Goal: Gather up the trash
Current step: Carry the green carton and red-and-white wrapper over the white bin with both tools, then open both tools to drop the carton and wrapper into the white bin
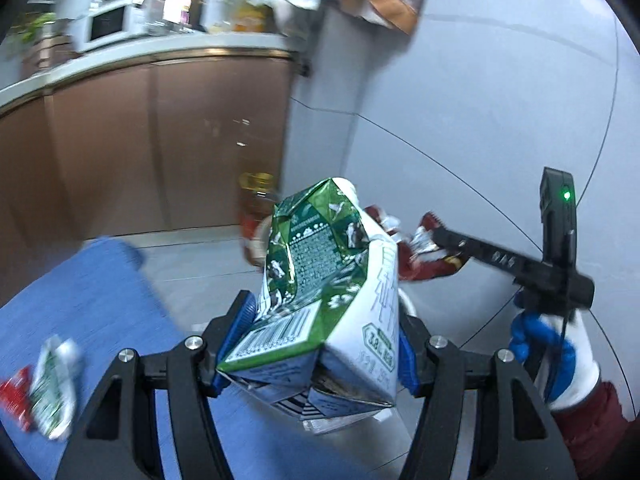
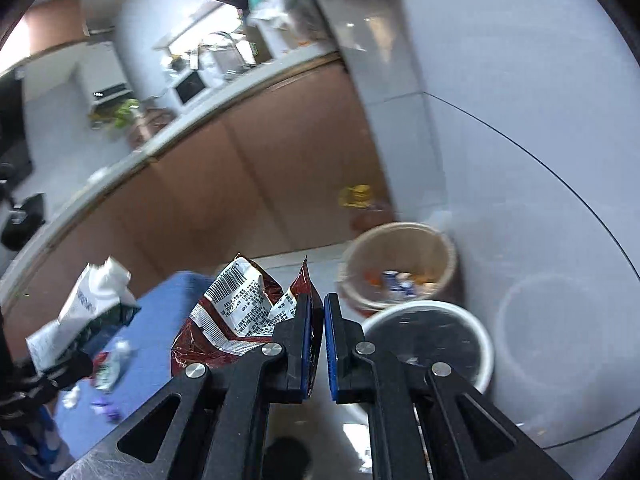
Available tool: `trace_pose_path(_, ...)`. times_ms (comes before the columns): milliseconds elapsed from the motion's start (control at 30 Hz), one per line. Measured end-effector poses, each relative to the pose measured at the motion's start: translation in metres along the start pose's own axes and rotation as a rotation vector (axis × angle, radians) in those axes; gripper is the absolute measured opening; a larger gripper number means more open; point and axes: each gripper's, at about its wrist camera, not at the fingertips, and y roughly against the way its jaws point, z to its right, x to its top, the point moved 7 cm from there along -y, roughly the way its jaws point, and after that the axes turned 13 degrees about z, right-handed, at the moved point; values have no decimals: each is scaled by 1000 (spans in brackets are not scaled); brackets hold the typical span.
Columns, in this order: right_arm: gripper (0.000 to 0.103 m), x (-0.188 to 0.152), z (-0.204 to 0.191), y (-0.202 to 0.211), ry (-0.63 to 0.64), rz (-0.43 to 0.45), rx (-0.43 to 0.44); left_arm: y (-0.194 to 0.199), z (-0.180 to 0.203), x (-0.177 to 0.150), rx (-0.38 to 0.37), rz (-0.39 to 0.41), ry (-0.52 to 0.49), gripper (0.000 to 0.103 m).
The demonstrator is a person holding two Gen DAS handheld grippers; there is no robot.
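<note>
While both grippers hold trash above the pale tiled floor, the items read as follows.

Milk carton (image 1: 324, 300): green and white, crumpled, barcode facing the left wrist camera; clamped between the blue pads of the left gripper (image 1: 320, 344), base toward the camera, folded top pointing away. It also shows at the left edge of the right wrist view (image 2: 86, 312).

Left gripper fingers: spread fairly wide, pressing on the two sides of the carton.

Snack wrapper (image 2: 236, 316): dark red foil with a white printed panel and barcode, creased; pinched at one edge in the right gripper (image 2: 318, 344) and fanning out to the left of its fingers. From the left wrist view it appears behind the carton (image 1: 420, 256).

Right gripper fingers: nearly together, only a thin slit between the blue pads, with the wrapper's edge caught there.

Right hand (image 1: 556, 356): in a white and blue glove with a dark red sleeve, holding the right gripper's handle.

Trash bin (image 2: 400, 264): round, tan, open-topped, on the floor just beyond the right gripper; small scraps lie inside.

White round container (image 2: 432, 340): just beside the bin, nearer the camera, dark inside.

Blue mat (image 1: 80, 304): on the floor to the left; a green and white wrapper (image 1: 54, 388) and a red wrapper (image 1: 16, 400) lie on it, touching.

Cabinets (image 1: 140, 152): brown fronts under a pale counter, beyond the mat.

Microwave (image 1: 108, 26): white, on the counter, blurred.
</note>
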Motion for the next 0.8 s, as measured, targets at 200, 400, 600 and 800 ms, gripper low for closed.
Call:
trace_pose_path(200,8,-18,49,-24,57,-25,-177,-96,33,-2,-75,-88,-6,60)
trace_pose_path(400,17,-39,81,-38,41,-37,-267,-168,51,-18,-91,-203,-7,61)
trace_pose_path(600,40,-56,96,-37,21,-42,-305,-196,64,-30,-107,-251,19,61)
trace_pose_path(800,48,-63,99,-26,6,-42,-316,-191,67,-30,-114,-248,28,61)
